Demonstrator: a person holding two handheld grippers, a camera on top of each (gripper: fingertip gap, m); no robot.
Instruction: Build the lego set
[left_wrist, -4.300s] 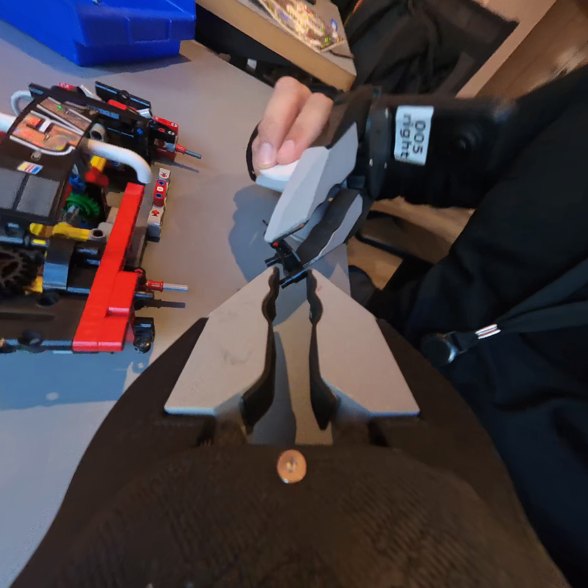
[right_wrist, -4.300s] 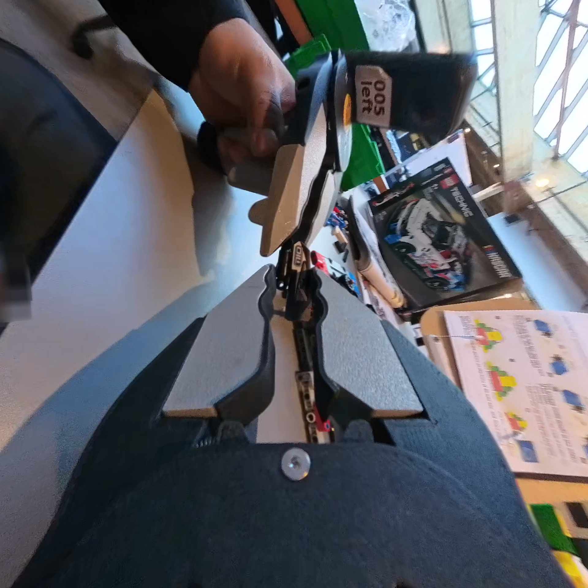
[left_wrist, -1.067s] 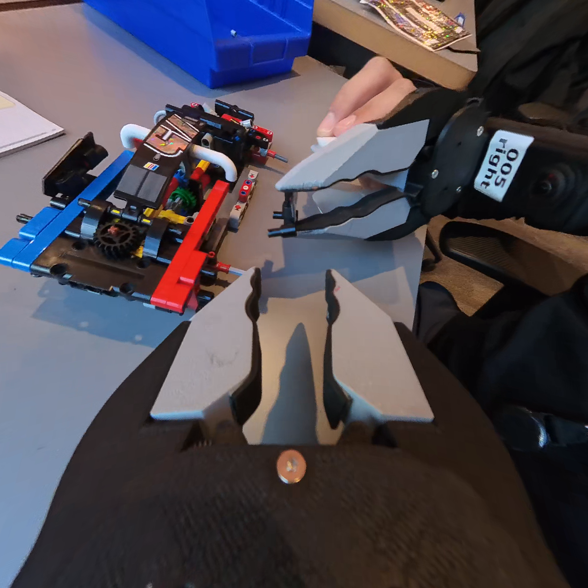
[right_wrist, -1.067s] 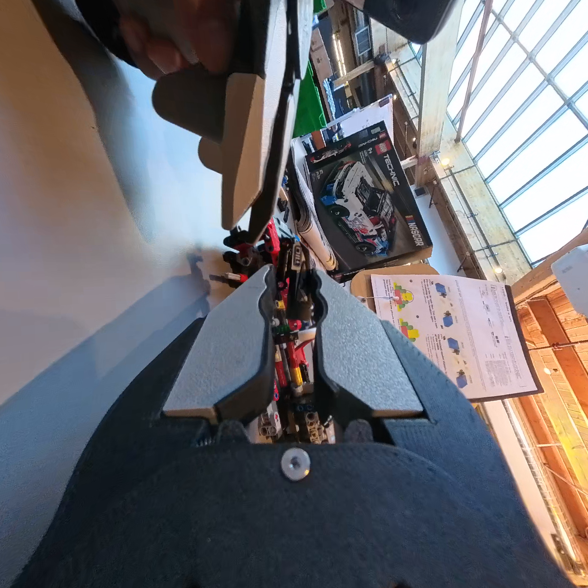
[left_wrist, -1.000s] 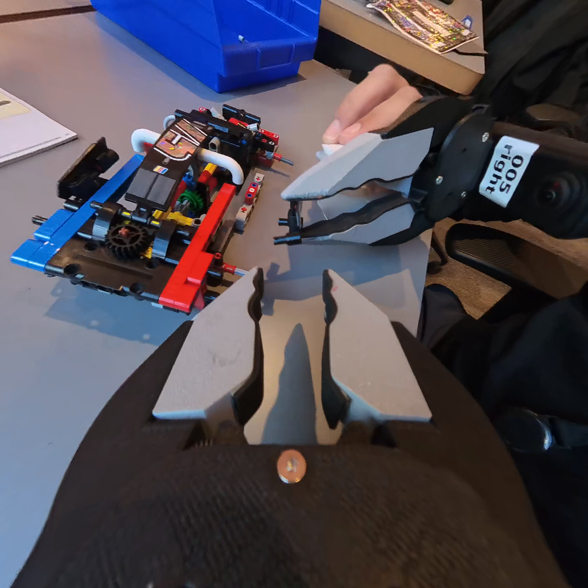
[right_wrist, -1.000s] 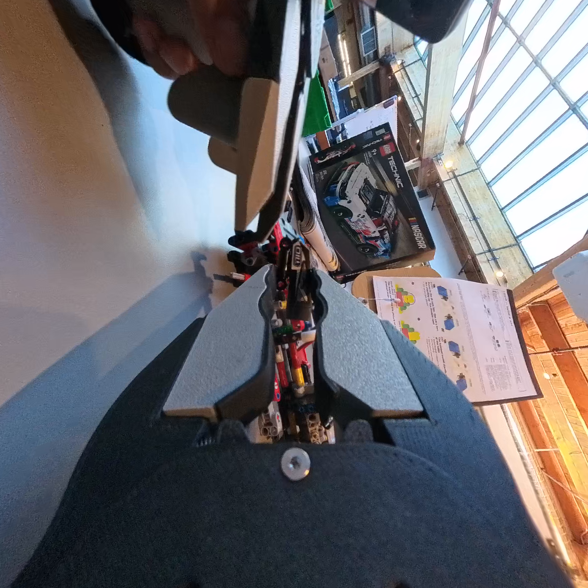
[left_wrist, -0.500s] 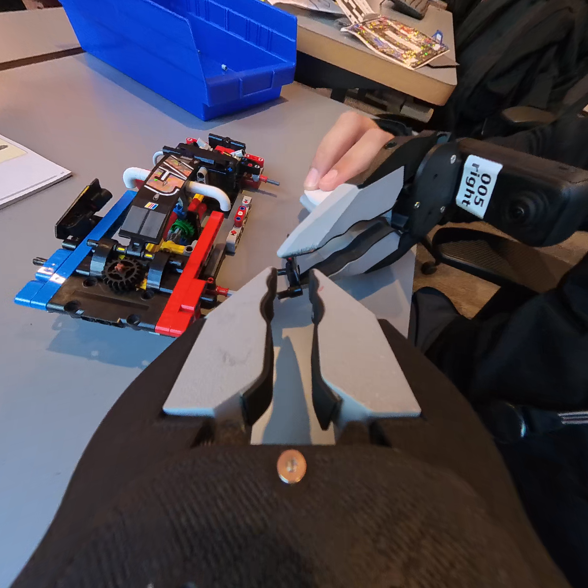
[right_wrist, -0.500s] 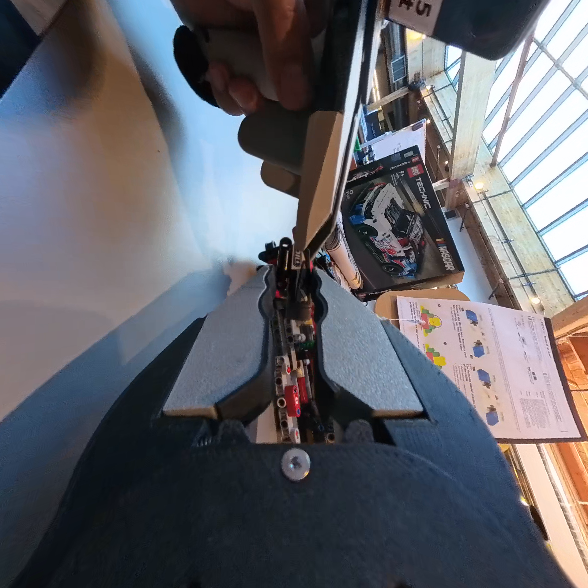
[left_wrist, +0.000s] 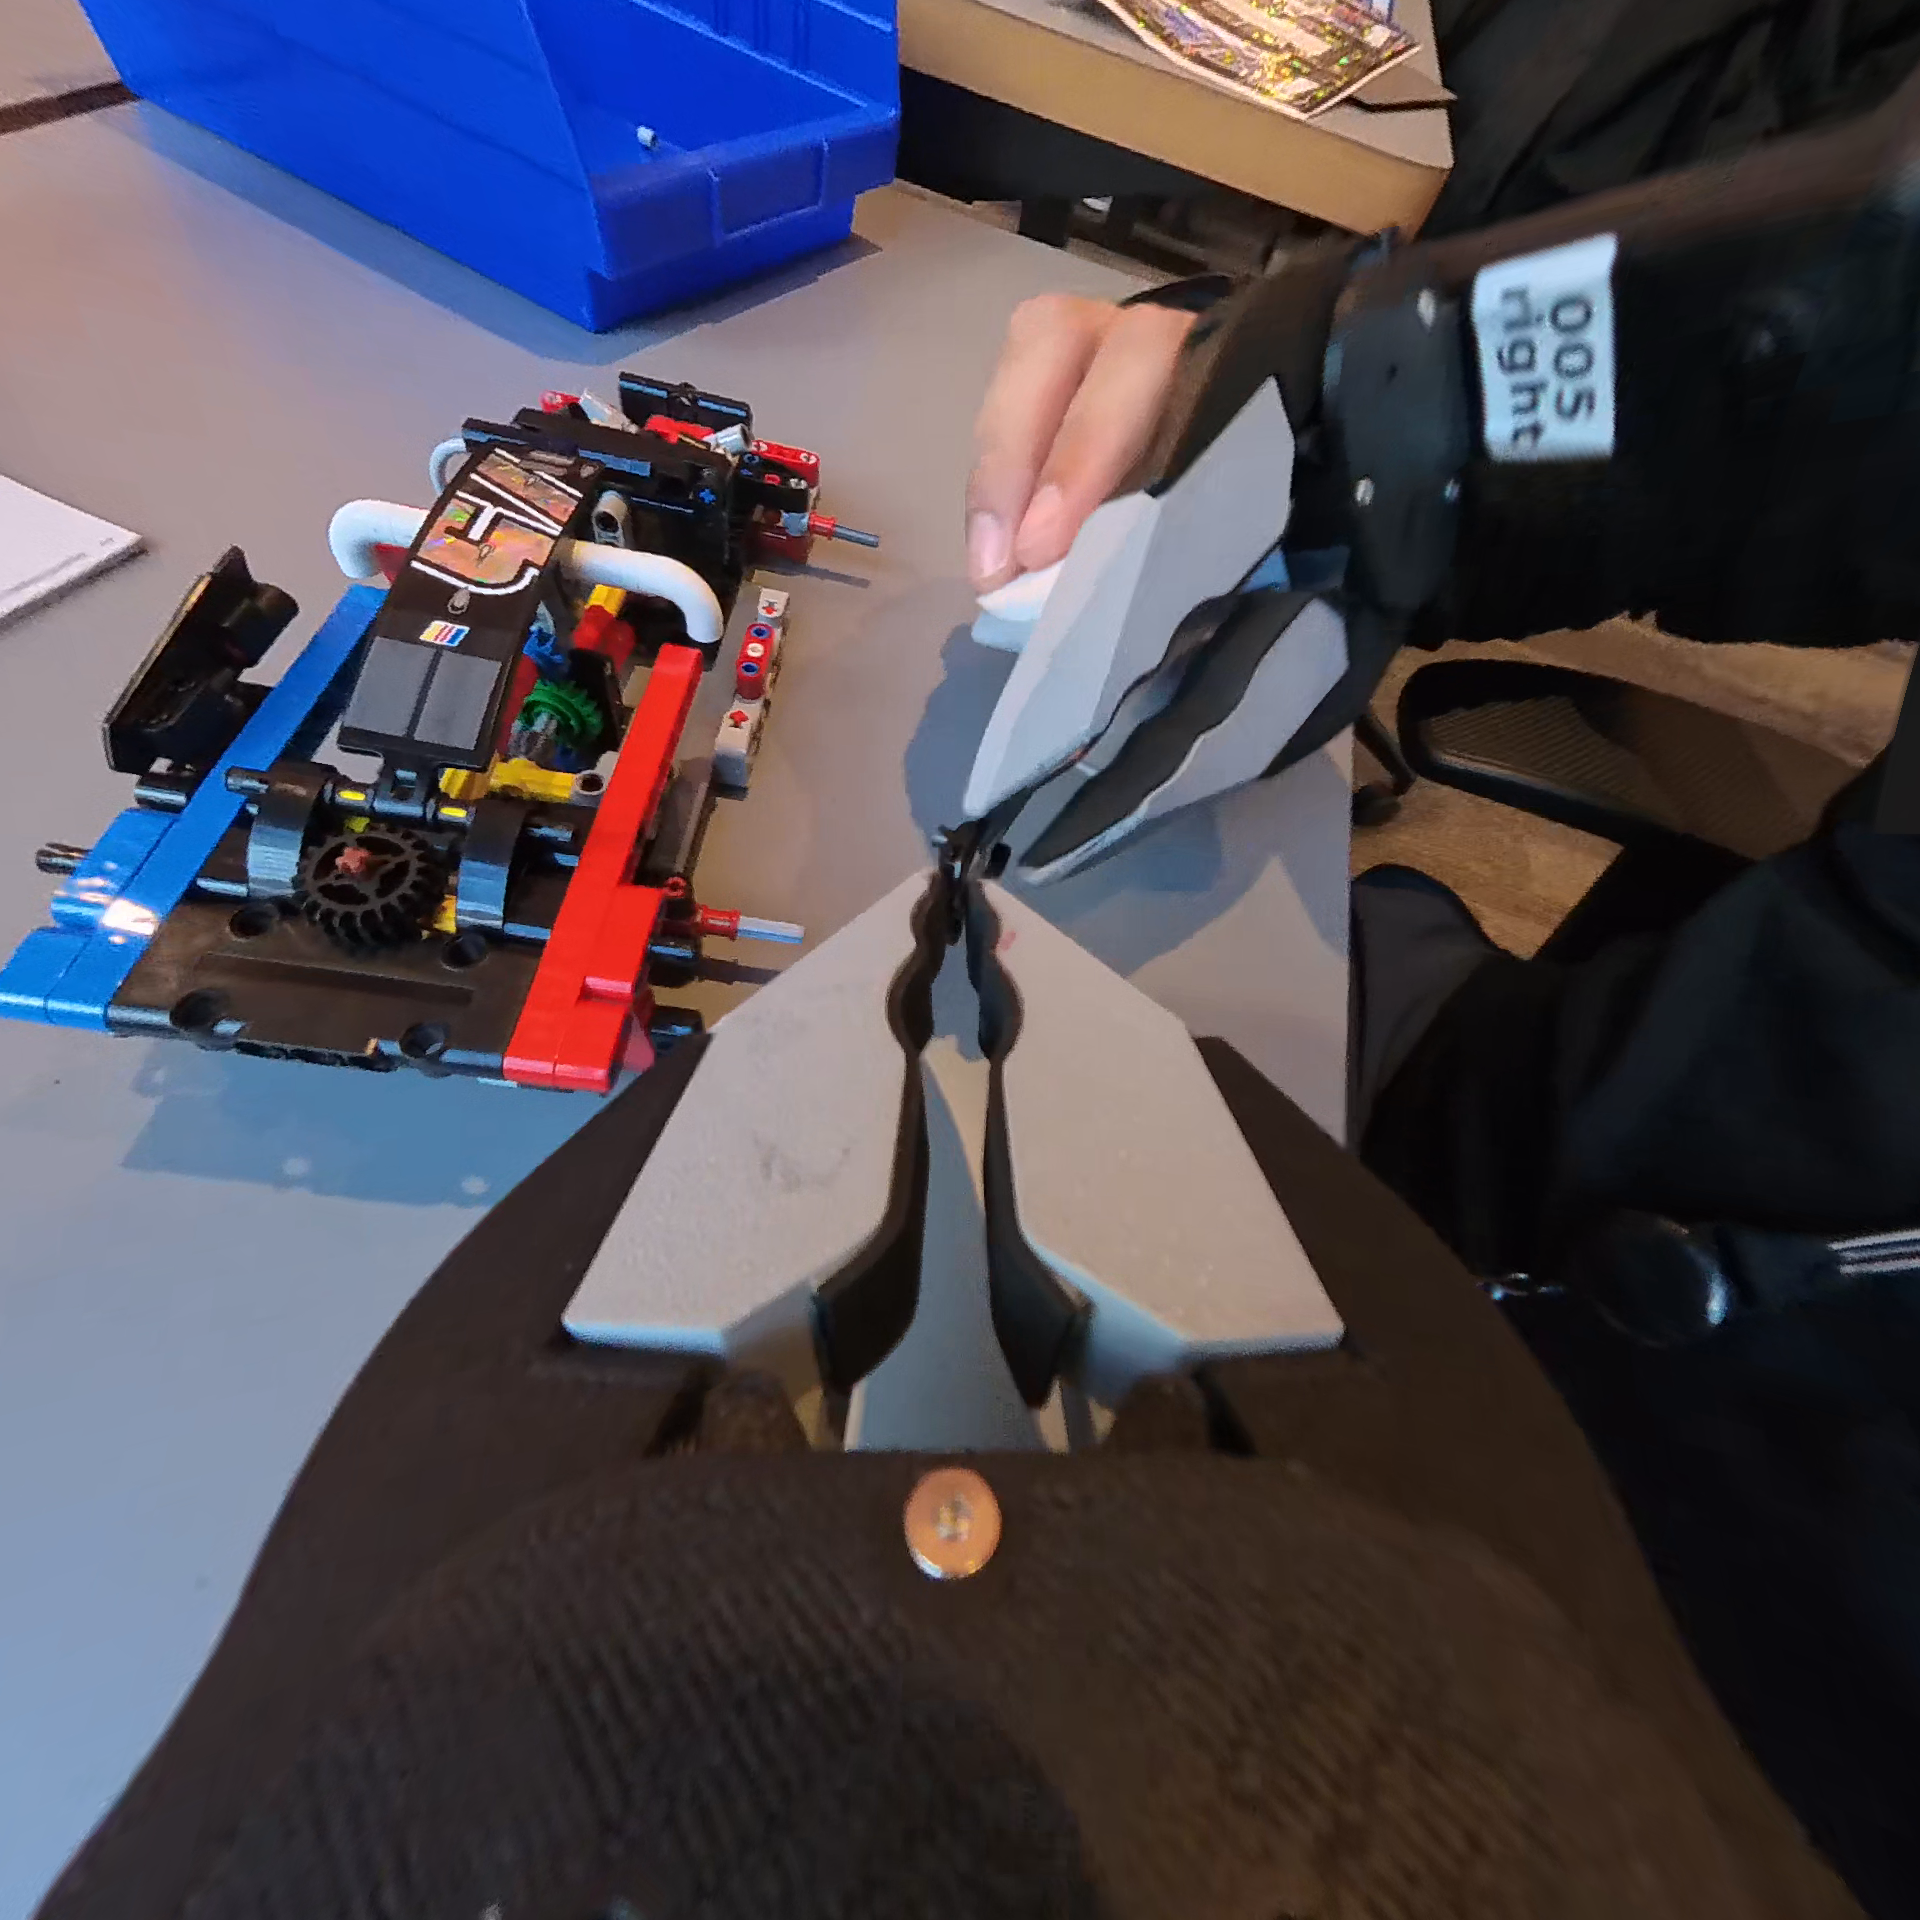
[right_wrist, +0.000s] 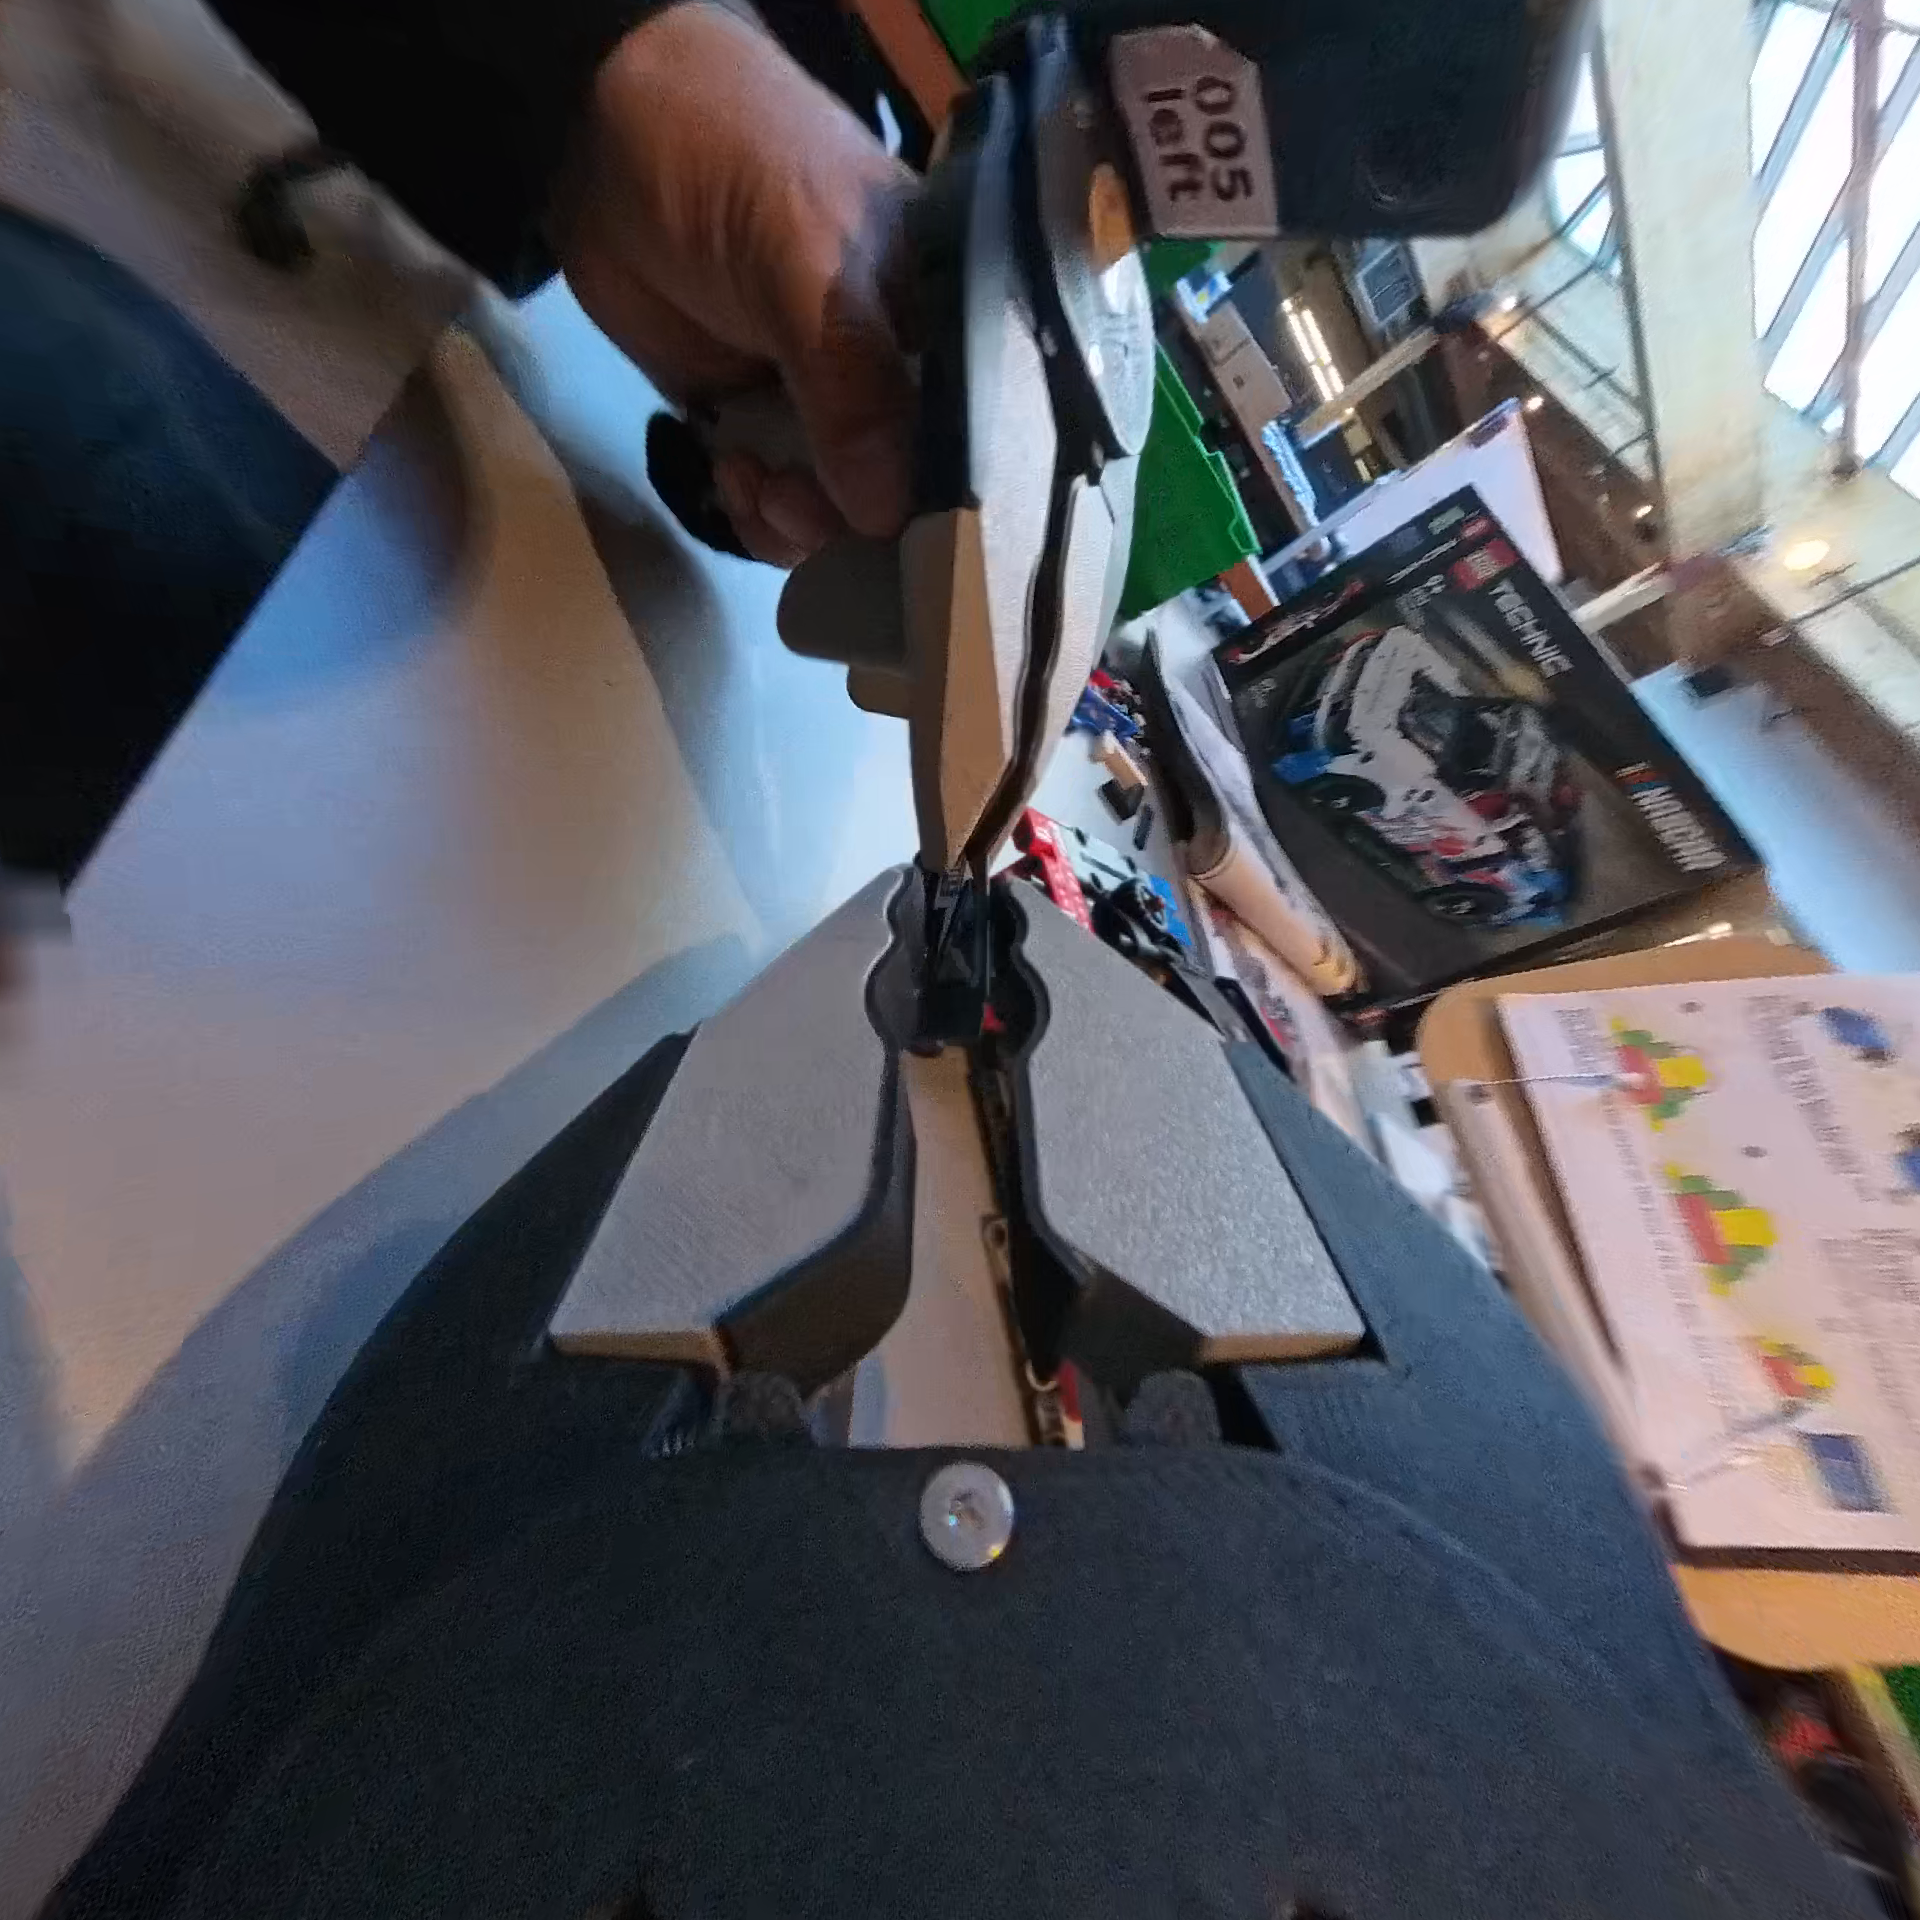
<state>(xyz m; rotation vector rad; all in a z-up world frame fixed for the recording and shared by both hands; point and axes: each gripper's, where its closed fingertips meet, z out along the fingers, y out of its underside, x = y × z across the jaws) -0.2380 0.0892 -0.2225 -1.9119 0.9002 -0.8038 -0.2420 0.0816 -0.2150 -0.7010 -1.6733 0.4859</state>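
Observation:
A small black lego piece (left_wrist: 961, 868) is held in the air between the two grippers, tip to tip, above the table's near right corner. My left gripper (left_wrist: 951, 909) is shut on its near end. My right gripper (right_wrist: 951, 935) is shut on the same piece (right_wrist: 948, 971); in the left wrist view it comes in from the right (left_wrist: 977, 847). In the right wrist view the left gripper (right_wrist: 951, 868) comes down from above. The half-built lego car chassis (left_wrist: 416, 727), black with a blue and a red side beam, lies on the grey table (left_wrist: 260, 1299) to the left.
A short grey beam with red pins (left_wrist: 753, 675) lies beside the chassis. A blue bin (left_wrist: 520, 135) stands behind it, with a booklet (left_wrist: 52, 551) at the far left. A chair (left_wrist: 1558, 748) is past the table edge. The set's box (right_wrist: 1455, 748) and an instruction sheet (right_wrist: 1714, 1247) lie to the right. My two grippers' fingertips are within a few centimetres of each other.
My left gripper was open a second ago; it has closed onto the black piece that the right gripper brought to its tips. The right gripper has tilted steeper.

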